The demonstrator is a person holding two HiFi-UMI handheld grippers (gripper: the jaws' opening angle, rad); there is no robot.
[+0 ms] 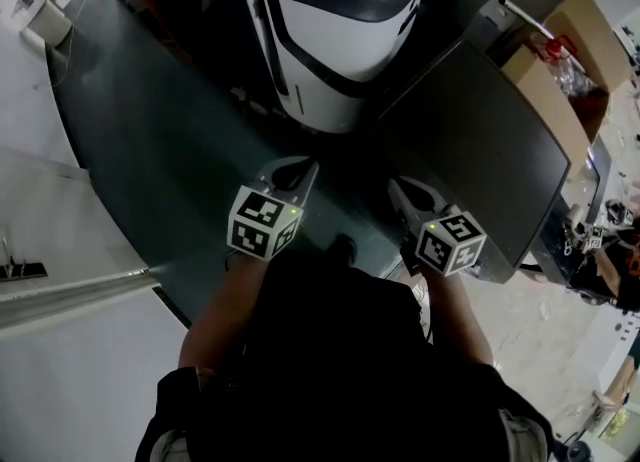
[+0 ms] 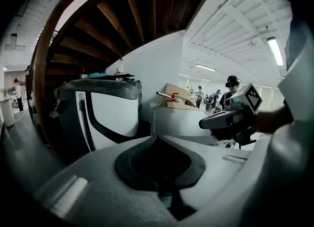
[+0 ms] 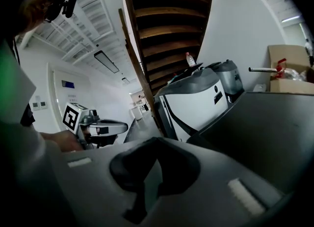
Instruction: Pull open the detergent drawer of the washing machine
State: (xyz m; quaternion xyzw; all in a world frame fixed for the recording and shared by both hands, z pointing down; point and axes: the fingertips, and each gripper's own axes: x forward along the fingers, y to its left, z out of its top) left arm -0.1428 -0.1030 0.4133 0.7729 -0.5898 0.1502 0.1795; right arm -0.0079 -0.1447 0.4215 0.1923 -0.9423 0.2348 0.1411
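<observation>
At the far left a white surface (image 1: 60,280) was seen bordering a dark floor strip (image 1: 150,130), which left open room ahead. The left gripper (image 1: 298,168) was held low near the body, its jaws pressed together with nothing between them, as was shown in its own view. Ahead, well apart from both tools, the washing machine (image 1: 340,50), white with a dark top, was set under a wooden staircase (image 2: 142,19). The detergent drawer could not be made out in any view, and it was judged to lie somewhere on the front face. The right gripper (image 1: 402,188) was likewise closed and empty, held level with the left. The approach was judged not yet begun: one gripper would have to be carried forward, opened, closed on the drawer's lip and drawn straight back without twisting. To the right, a dark cabinet (image 1: 480,140) stood just beside the machine, its corner narrowing the room on that side, with a cardboard box (image 1: 570,60) behind it. An approach from the left was judged freer.
</observation>
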